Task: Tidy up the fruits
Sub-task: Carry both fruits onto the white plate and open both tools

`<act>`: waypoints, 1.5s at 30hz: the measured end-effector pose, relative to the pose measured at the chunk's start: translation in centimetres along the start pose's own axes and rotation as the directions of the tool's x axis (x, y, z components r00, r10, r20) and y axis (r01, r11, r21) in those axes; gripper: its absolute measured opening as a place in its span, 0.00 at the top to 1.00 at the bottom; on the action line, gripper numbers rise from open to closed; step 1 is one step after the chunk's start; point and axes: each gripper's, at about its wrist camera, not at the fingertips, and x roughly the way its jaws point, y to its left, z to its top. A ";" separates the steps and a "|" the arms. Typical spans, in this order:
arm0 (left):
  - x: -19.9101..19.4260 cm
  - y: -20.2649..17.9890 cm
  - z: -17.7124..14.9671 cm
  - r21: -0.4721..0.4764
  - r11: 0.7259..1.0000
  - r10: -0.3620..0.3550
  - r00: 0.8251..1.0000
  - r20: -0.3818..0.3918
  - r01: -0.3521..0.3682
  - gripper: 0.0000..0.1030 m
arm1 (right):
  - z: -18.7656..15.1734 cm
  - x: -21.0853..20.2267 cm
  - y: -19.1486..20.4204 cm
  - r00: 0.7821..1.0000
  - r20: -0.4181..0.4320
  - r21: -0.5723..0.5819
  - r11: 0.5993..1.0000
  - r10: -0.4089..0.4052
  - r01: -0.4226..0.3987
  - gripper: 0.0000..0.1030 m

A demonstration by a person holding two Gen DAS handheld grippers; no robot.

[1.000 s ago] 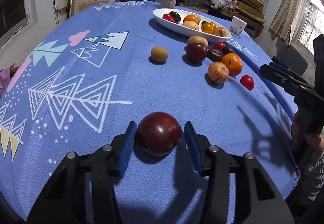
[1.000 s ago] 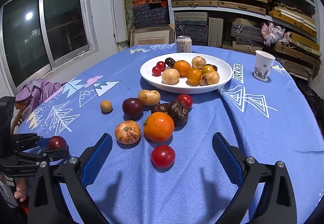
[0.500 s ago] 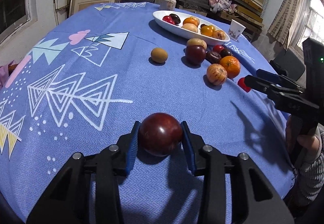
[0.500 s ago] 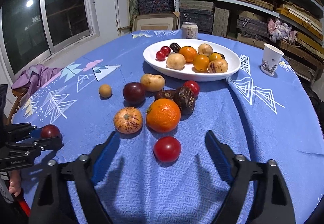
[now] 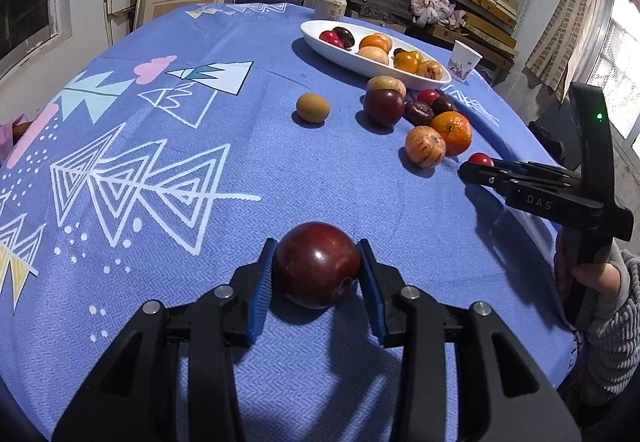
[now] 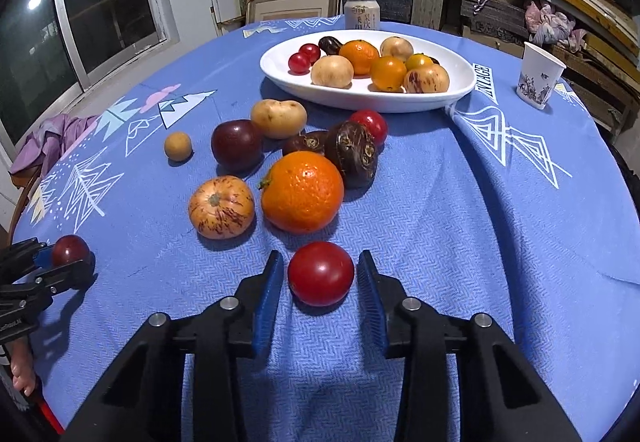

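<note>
Two grippers engaged: left gripper (image 5: 316, 274) pads clamp a dark red plum (image 5: 317, 264) on the blue tablecloth (image 5: 200, 282); right gripper (image 6: 320, 282) jaws closing around a red tomato (image 6: 321, 273), slight gaps visible, near the orange (image 6: 302, 192).

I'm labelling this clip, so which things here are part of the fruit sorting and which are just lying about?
Part of the job:
left claw shut on dark plum
right claw closing around red tomato, small gaps either side
loose fruit pile
white dish

Lying about:
can
paper cup
purple cloth
</note>
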 end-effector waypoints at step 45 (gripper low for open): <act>23.3 -6.8 32.8 0.031 1.000 -0.003 0.999 -0.044 0.004 0.63 | 21.0 11.1 -10.5 0.997 0.080 0.191 0.982 -0.004 -0.012 0.68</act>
